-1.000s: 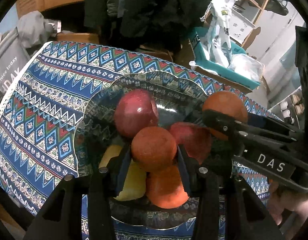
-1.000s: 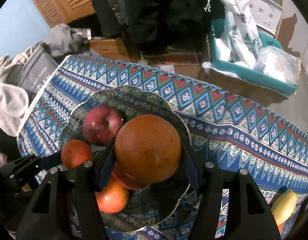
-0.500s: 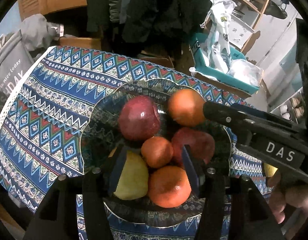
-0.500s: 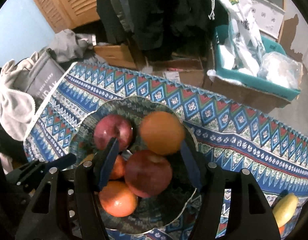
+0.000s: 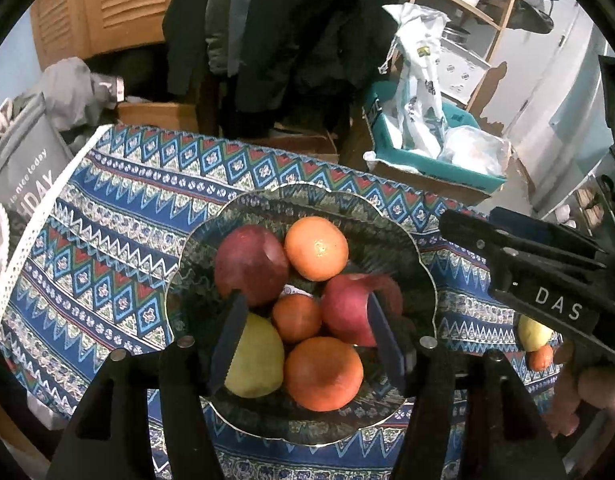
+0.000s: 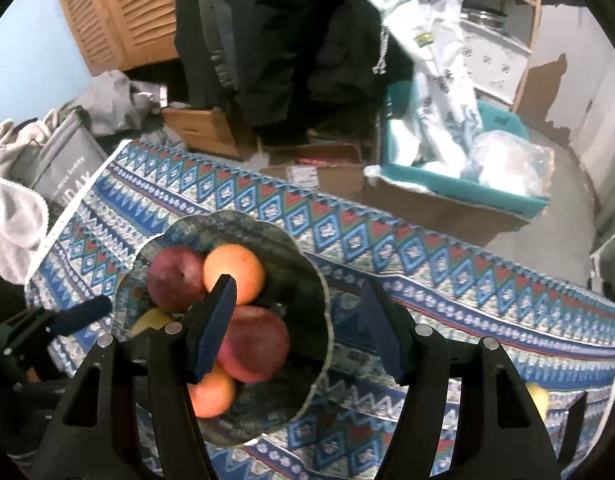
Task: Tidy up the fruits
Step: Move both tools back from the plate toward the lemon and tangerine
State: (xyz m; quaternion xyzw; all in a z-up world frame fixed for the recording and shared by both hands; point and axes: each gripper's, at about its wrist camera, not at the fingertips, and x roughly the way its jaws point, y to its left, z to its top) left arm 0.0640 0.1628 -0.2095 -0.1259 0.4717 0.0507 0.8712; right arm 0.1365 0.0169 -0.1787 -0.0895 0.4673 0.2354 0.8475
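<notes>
bowl: the dark scalloped patterned glass bowl (image 5: 421,264) sits on the blue zigzag-print tablecloth (image 5: 107,240), with two dark red apples (image 5: 249,264), three oranges (image 5: 316,248) and a yellow pear (image 5: 254,360) piled in it

left gripper (image 5: 303,342): jaws spread wide over the pile, gripping nothing

right gripper (image 6: 295,320): also wide open and empty, hanging over the bowl's right rim

leftovers: a yellowish fruit (image 5: 533,332) and a small orange one (image 5: 541,358) lie on the cloth, right of the bowl (partly hidden behind the right tool)

next step, probably: go fetch those strays

tip: come down centred on one fruit, squeeze gently since round skins slip, and set it in a gap so the pile doesn't roll
</notes>
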